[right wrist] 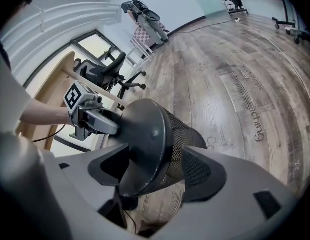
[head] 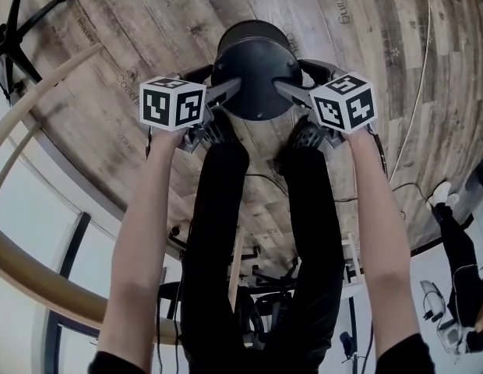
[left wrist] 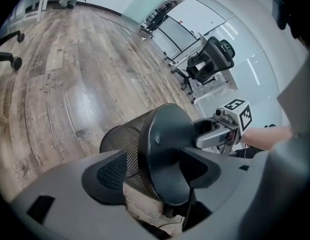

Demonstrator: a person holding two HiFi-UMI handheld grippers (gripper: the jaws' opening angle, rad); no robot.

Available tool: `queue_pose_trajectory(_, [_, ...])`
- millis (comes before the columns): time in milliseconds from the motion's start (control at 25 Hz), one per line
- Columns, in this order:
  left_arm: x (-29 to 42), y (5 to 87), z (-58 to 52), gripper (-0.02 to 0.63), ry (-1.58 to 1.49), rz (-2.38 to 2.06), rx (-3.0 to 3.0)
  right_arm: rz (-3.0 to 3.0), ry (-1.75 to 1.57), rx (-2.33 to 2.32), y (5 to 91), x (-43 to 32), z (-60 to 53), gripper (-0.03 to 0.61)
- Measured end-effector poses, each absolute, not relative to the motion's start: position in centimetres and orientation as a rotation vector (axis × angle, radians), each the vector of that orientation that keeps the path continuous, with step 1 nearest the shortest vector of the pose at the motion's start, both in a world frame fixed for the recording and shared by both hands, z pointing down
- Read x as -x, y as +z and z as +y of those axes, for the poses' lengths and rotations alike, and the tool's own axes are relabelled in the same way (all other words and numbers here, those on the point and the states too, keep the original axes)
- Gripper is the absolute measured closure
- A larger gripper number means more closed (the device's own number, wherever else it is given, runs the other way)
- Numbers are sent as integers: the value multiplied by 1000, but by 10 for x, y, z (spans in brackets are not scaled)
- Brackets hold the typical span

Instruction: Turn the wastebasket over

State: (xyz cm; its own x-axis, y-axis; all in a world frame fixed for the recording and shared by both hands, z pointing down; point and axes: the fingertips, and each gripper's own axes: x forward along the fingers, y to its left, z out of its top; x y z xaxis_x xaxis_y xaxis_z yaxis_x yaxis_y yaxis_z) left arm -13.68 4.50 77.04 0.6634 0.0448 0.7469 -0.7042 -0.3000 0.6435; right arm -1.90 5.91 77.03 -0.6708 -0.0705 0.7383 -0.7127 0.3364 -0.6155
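Note:
A black mesh wastebasket (head: 255, 65) is in front of my shoes, its solid round base facing up toward me. My left gripper (head: 230, 90) reaches in from the left and my right gripper (head: 284, 90) from the right, both at the base's edge. In the left gripper view the basket (left wrist: 162, 149) sits between the wide-spread jaws of the left gripper (left wrist: 155, 176), one jaw beside the mesh wall and one over the base. The right gripper (right wrist: 160, 171) straddles the basket (right wrist: 145, 144) in mirror image. I see no firm pinch on either side.
The floor is wood plank (head: 366, 45). A thin cable (head: 419, 84) runs along the right. Office chairs (left wrist: 210, 59) stand by the glass wall, and a chair base (head: 23, 22) is at far left. A curved wooden rail (head: 39, 92) lies left. A person's legs (head: 460, 271) show lower right.

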Motion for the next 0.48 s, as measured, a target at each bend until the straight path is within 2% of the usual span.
queue_pose_trajectory(480, [128, 745, 34, 279, 835, -626, -1915, -2056, 1146, -714, 749, 11, 50, 242])
